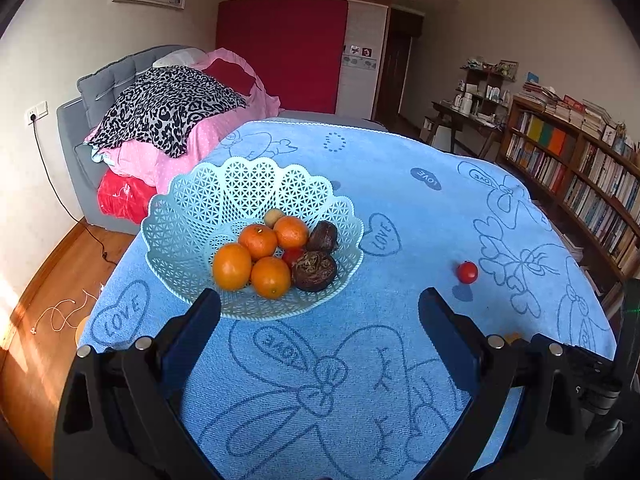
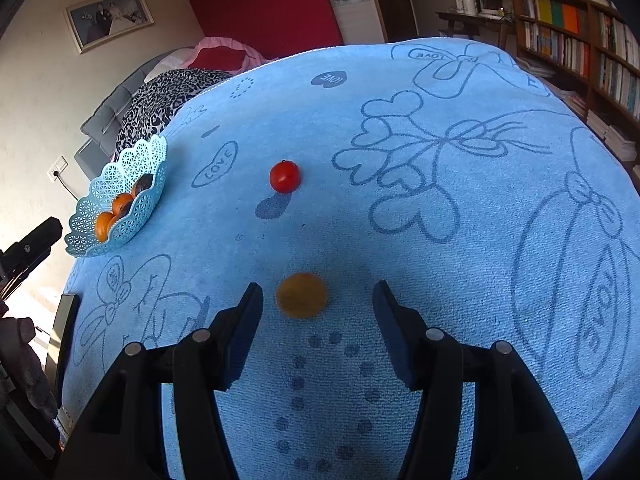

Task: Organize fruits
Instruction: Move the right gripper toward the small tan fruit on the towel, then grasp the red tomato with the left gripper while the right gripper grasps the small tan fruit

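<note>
The basket (image 1: 188, 216), left of centre in the left wrist view, already holds most of the fruit: 4 oranges (image 1: 232, 266), 2 dark wrinkled fruits (image 1: 314, 271), a small tan one (image 1: 274, 217) and a red one half hidden among them. By my count, 2 pieces remain loose on the blue towel (image 2: 400, 240). A yellow-brown fruit (image 2: 302, 295) sits low in the right wrist view, between the spread fingers of the right gripper (image 2: 318, 300), which is open and touching nothing. A red tomato (image 2: 285, 176) lies above it, mid-frame, well apart from the basket at the left edge. The left gripper (image 1: 320, 308) is also wide open and empty, just before the basket's near rim. The job looks mostly done.
</note>
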A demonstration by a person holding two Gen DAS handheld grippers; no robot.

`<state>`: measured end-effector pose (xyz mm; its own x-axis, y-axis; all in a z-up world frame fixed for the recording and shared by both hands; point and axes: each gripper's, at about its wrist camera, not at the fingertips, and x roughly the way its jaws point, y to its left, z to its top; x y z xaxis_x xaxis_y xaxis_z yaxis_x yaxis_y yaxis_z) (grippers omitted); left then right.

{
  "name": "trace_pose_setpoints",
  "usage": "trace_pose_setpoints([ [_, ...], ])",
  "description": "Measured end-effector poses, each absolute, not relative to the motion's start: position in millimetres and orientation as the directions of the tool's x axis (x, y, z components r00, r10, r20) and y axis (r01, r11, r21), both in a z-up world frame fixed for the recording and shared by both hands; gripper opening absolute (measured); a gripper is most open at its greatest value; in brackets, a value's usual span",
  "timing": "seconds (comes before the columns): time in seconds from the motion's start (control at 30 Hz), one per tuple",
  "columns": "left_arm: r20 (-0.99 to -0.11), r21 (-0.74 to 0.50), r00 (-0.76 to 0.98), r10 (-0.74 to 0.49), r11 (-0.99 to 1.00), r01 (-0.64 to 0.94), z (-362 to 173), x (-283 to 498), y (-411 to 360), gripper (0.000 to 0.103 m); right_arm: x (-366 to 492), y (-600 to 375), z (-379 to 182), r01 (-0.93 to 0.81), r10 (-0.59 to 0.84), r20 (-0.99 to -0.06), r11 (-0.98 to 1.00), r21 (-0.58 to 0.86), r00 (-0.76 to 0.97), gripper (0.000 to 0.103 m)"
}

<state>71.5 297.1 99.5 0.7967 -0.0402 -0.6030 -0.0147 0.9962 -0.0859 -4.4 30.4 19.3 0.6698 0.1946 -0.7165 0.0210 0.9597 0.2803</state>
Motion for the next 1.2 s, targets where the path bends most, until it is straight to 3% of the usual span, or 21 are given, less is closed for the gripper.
trace_pose_setpoints([
  [0.37, -0.610, -0.061, 0.791, -0.052, 0.998, 0.019, 89.8, 72.1, 280.5, 0.100, -8.6, 32.8, 22.2, 0.000, 0.202, -0.699, 0.961, 0.278, 0.686, 0.058],
  [0.77, -0.556, -0.008, 0.829, -0.058, 0.998, 0.065, 105.1, 52.9, 262.1, 0.100, -17.4, 36.3, 27.9, -0.024, 0.203, -0.676, 0.964, 0.265, 0.708, 0.058],
  [1.2, -0.625, -0.039, 0.776, -0.082, 0.996, 0.075, 88.0, 77.5, 260.4, 0.100, 1.6, 40.3, 16.9, -0.048, 0.249, -0.744, 0.959, 0.280, 0.620, 0.058],
])
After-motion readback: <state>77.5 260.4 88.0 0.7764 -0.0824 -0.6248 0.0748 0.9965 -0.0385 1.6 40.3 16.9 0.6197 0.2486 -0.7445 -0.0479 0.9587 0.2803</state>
